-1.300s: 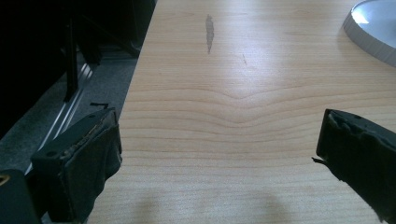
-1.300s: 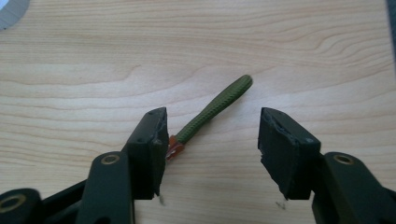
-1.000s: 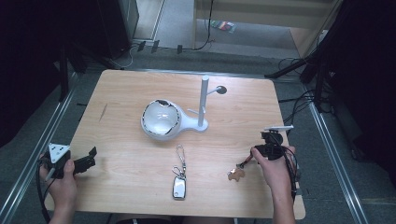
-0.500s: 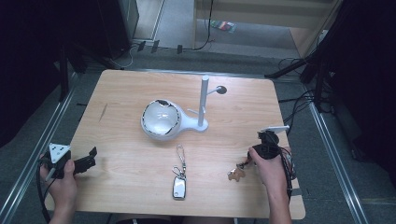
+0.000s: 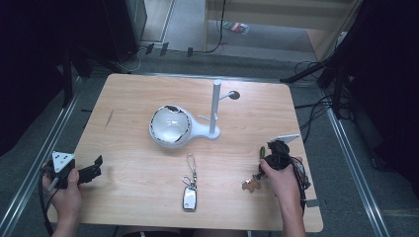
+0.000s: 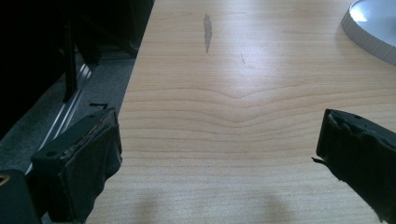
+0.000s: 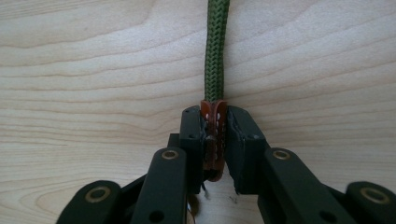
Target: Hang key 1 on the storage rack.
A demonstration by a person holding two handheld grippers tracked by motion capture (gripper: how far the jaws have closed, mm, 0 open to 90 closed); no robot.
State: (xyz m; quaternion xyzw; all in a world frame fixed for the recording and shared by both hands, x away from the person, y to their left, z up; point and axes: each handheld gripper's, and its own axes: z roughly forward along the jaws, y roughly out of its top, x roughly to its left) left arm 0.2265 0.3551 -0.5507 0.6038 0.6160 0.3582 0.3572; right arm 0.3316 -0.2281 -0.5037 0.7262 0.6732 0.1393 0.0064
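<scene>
Black-jawed, the right gripper pinches a brown leather tab on a green braided cord, apparently a keychain, near the wooden surface's right edge, while the left gripper gapes wide.

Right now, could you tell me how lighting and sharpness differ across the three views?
High view: table evenly lit, surroundings dark. Left gripper view: glare on the white bowl, soft shadows near the left gripper. Right gripper view: sharp on the green cord.
</scene>
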